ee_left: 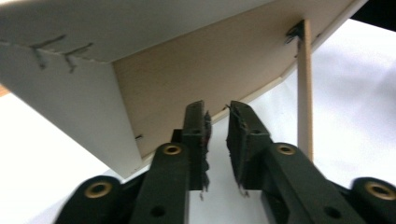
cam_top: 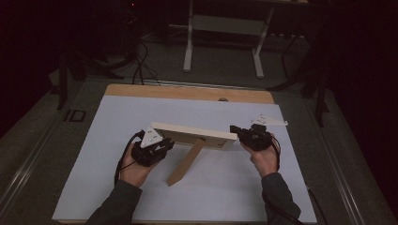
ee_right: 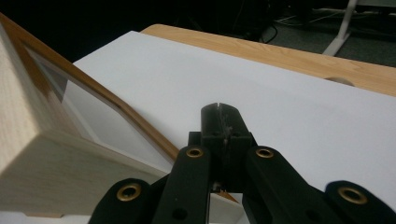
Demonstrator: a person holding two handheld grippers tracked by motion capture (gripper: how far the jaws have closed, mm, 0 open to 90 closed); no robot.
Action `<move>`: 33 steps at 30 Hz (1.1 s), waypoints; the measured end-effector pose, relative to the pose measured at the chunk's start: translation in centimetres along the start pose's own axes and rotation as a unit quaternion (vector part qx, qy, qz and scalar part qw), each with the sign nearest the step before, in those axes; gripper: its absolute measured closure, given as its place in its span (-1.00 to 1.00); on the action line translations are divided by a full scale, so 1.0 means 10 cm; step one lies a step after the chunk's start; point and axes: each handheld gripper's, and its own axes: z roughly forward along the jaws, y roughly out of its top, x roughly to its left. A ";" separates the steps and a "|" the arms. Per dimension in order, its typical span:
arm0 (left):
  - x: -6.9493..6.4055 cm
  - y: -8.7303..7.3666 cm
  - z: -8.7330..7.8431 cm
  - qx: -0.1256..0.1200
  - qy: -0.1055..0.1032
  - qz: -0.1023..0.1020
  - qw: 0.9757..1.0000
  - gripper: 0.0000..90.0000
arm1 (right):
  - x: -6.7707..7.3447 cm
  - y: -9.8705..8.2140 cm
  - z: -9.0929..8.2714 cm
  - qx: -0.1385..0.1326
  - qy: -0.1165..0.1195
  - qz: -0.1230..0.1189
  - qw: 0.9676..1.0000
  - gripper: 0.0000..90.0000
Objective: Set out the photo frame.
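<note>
The wooden picture frame [cam_top: 192, 135] stands tilted on its rear prop [cam_top: 187, 161], the left gripper [cam_top: 157, 149] (jaws narrowly apart, empty) at its left end, the right gripper [cam_top: 240, 132] shut empty just beside its right end

Frame back [ee_left: 196, 74]: pale wood, tilted, above the jaws.
Left gripper [ee_left: 217, 135]: jaws narrowly apart below the frame back, nothing between them.
Stand leg [ee_left: 304, 93]: thin strip right of the jaws.

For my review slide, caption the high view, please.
Picture frame propped on its wooden stand atop a white table, left gripper and right gripper at its ends.
</note>
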 end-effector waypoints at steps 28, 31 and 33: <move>0.07 0.08 0.14 0.000 0.020 -0.028 0.999 1.00 | 0.04 0.01 0.05 0.008 0.044 0.000 0.999 1.00; 0.06 0.10 0.15 -0.001 0.016 -0.032 0.999 1.00 | 0.05 0.00 0.05 0.009 0.045 -0.003 0.999 1.00; 0.04 0.12 0.16 -0.001 0.014 -0.029 0.999 1.00 | 0.05 0.00 0.05 0.009 0.045 -0.004 0.999 1.00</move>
